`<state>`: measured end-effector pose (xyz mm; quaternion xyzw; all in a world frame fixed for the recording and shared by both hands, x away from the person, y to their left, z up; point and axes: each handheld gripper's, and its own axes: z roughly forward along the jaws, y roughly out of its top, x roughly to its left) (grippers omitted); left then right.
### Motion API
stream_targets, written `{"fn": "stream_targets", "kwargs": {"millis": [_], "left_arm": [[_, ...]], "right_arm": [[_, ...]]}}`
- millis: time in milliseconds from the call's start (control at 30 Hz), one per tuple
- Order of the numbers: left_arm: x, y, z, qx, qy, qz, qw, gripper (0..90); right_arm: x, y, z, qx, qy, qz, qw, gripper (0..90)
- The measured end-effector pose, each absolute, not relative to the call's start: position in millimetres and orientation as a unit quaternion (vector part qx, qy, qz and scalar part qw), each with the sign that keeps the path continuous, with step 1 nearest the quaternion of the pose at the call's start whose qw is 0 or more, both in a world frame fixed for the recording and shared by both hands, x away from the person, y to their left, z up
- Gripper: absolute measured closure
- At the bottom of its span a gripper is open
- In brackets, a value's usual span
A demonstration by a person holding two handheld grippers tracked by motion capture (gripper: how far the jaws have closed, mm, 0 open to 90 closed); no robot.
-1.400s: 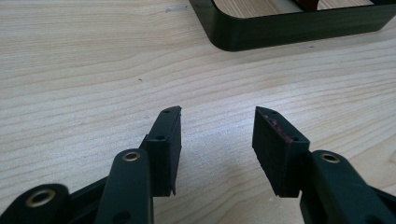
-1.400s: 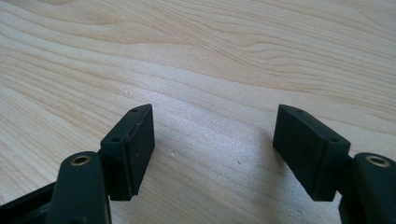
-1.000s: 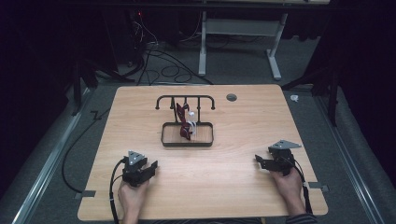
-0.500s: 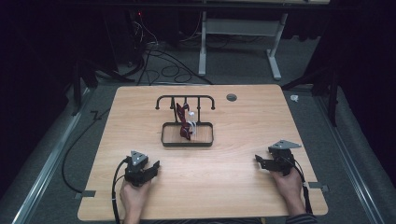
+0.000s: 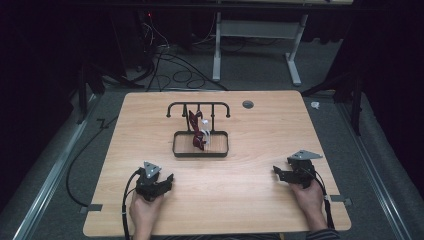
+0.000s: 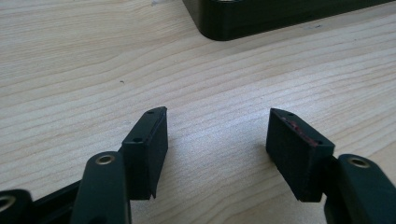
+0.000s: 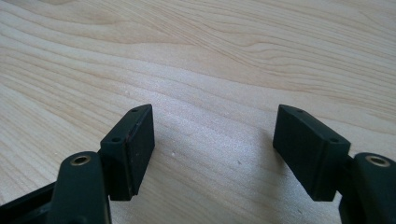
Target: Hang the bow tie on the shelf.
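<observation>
My left gripper (image 5: 167, 179) rests low over the near left of the wooden table (image 5: 260, 125), held in a hand. Its jaws (image 6: 217, 114) have just been opening and now stand wide, with only bare wood between them. My right gripper (image 5: 278, 173) sits at the near right, jaws (image 7: 215, 109) open and empty too. At the table's middle a black tray (image 5: 176, 150) stands in front of a black rack (image 5: 199, 105). From the rack a dark red piece (image 5: 194, 125) and a white piece (image 5: 206, 138) hang down into the tray.
The tray's corner (image 6: 261, 18) shows just ahead of my left gripper. A round grommet (image 5: 247, 104) sits in the table's far right. Cables (image 5: 170, 60) and a desk frame (image 5: 295, 60) lie on the floor beyond.
The left gripper's jaws look slightly wider apart than before. Both hands stay where they were, and the tray and rack are unmoved.
</observation>
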<state>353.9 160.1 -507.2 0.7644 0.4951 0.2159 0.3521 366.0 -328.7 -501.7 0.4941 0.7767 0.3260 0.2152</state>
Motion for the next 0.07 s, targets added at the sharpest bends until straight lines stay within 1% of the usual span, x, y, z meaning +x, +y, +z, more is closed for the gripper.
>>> {"fn": "stream_targets", "kwargs": {"millis": [67], "left_arm": [[353.9,160.1,-507.2,0.765,0.495,0.216,0.352,38.7]], "right_arm": [[365.9,-328.7,-501.7,0.494,0.777,0.326,0.215,30.4]]}}
